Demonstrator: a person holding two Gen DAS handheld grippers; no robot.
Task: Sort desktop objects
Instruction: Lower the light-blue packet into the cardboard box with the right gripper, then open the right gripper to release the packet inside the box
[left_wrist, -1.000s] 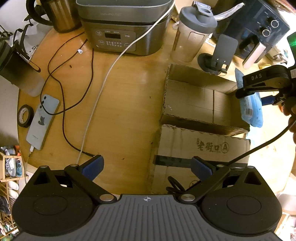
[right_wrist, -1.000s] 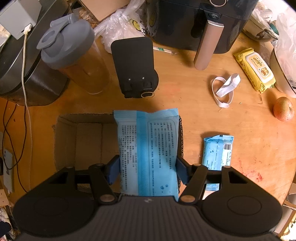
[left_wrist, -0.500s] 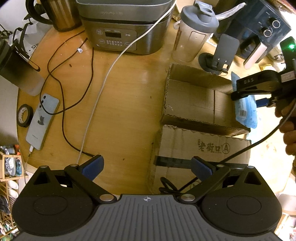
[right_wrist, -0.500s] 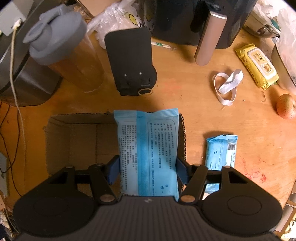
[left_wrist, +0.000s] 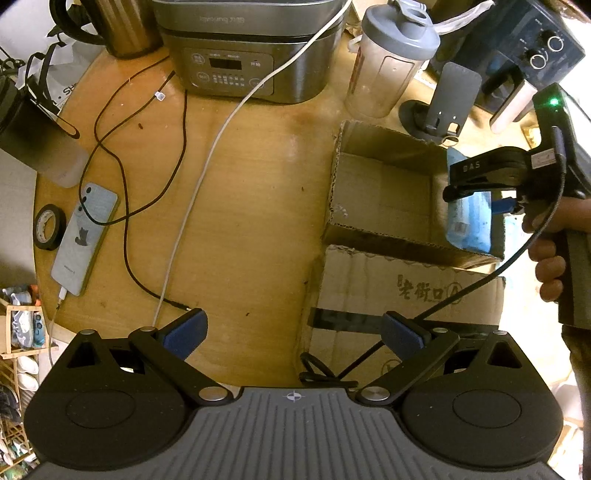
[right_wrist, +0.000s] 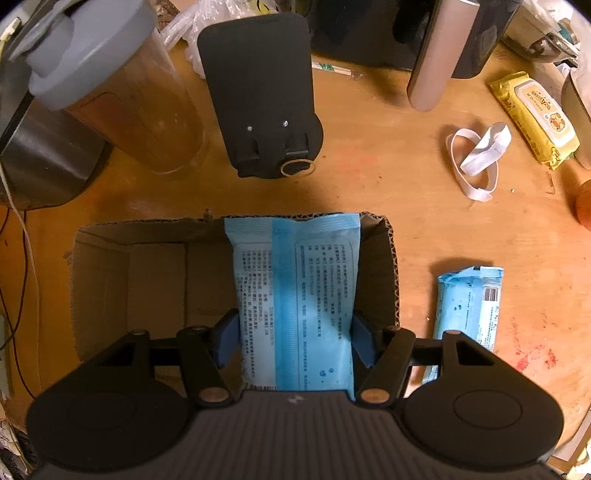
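Holding: right gripper (right_wrist: 295, 334) clamped on the blue wipes pack (right_wrist: 295, 295), a pad against each long side; pack sits inside the open cardboard box (right_wrist: 129, 280), against its right wall, far end level with the far rim.
Left gripper (left_wrist: 293, 330): jaws wide apart, nothing between them; hovering above the near table edge and the closed printed carton (left_wrist: 406, 288).
Box edges: corrugated rim (right_wrist: 393, 273) just right of the right finger; left part of the box floor bare, so free room lies to the pack's left.
Side view: from the left wrist camera the pack (left_wrist: 469, 218) shows low in the box's right end under the black finger of the right gripper (left_wrist: 480, 184); hand (left_wrist: 550, 251) on the handle.
Neighbours: second blue pack (right_wrist: 469, 306) flat on the table just outside the right wall, apart from the box; phone stand (right_wrist: 258, 92) and shaker bottle (right_wrist: 110, 92) beyond the far rim.
Surface: round wooden table (left_wrist: 258, 184); cooker (left_wrist: 251, 48), black cable (left_wrist: 122, 173), white cable (left_wrist: 207, 162), phone (left_wrist: 83, 236), tape roll (left_wrist: 50, 227) on the left; yellow wipes pack (right_wrist: 532, 114) and white elastic band (right_wrist: 480, 155) on the right.
Room: shoe rack (left_wrist: 18, 332) below the table's left edge.
Change: a second ago the pack overhung the box's right wall; now it is down inside. Left gripper unmoved.
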